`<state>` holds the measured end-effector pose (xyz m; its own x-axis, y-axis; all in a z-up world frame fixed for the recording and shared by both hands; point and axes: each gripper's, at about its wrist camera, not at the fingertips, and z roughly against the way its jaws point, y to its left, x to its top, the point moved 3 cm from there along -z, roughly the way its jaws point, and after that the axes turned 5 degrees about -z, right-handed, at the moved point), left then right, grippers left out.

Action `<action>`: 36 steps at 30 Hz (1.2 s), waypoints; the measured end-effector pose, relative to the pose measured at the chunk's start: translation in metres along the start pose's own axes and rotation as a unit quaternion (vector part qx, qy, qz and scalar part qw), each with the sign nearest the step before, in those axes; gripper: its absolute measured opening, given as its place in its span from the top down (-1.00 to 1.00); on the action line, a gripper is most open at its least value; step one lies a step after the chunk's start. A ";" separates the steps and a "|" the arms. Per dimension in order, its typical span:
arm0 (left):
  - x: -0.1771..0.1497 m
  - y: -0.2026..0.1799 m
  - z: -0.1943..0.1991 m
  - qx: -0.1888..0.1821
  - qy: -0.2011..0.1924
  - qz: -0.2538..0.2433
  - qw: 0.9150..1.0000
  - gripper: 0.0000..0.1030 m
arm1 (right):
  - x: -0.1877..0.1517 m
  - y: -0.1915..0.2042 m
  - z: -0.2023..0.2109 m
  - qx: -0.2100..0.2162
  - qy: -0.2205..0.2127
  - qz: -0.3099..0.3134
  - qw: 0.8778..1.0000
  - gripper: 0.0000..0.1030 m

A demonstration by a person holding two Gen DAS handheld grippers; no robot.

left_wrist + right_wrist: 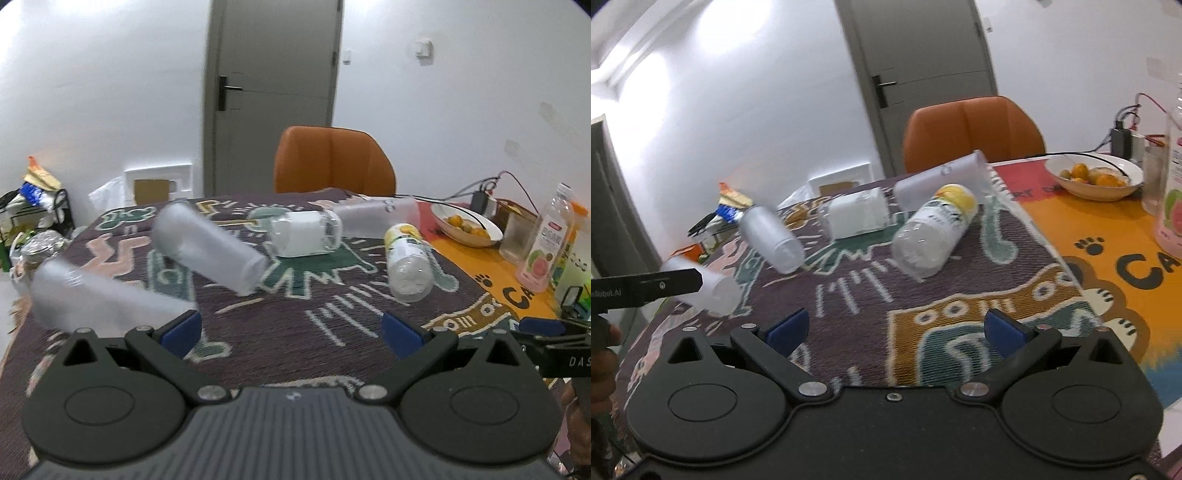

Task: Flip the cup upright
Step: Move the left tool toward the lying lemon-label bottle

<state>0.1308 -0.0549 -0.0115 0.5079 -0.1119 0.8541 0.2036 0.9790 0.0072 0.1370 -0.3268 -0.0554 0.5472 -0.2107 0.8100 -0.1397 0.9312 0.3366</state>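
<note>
Left wrist view looks across a table covered by a dark purple woven cloth with cartoon line patterns. The left gripper, black with blue finger pads, has its fingers spread wide with nothing between them. It hovers above the cloth's near edge.

Five containers lie on their sides on the cloth. A frosted translucent plastic cup lies left of the cloth's centre, its flat base pointing toward the camera. A second frosted cup lies nearer the cloth's left edge, just beyond the left finger pad; the picture does not show whether they touch. A clear glass jar with white contents lies at the cloth's centre, and a third frosted cup lies behind it, near the far edge. A clear plastic bottle with a yellow cap lies right of centre.

Beyond the cloth's right edge stand a white bowl of small orange fruit and an upright pink guava drink bottle. An orange chair stands behind the far edge, before a grey door.

Right wrist view shows the right gripper above the cloth's near right part, its blue-padded fingers also wide apart and empty. The black tip of the left gripper enters from the left, in front of the nearest frosted cup.
</note>
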 end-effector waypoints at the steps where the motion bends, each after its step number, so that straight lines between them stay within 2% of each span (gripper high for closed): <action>1: 0.002 -0.003 -0.005 -0.004 0.001 -0.002 1.000 -0.99 | 0.000 -0.004 0.000 -0.002 -0.001 -0.002 1.000 -1.00; 17: 0.027 -0.059 -0.072 -0.066 0.027 -0.043 0.996 -0.96 | 0.009 -0.058 -0.011 -0.011 0.001 -0.033 0.999 -0.97; 25: 0.043 -0.081 -0.107 -0.084 0.042 -0.059 0.994 -0.95 | 0.012 -0.077 -0.024 -0.006 0.017 -0.049 0.999 -0.51; 33: 0.056 -0.107 -0.140 -0.104 0.057 -0.072 0.990 -0.92 | 0.015 -0.097 -0.034 -0.017 0.020 -0.074 0.997 -0.30; 36: 0.058 -0.114 -0.153 -0.110 0.066 -0.074 0.989 -0.89 | 0.017 -0.105 -0.035 -0.025 0.016 -0.081 0.996 -0.28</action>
<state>0.2650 -0.1995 -0.0417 0.5601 -0.2869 0.7772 0.4543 0.8909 0.0015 0.1894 -0.4177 -0.0941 0.5854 -0.3505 0.7311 -0.0067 0.8996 0.4367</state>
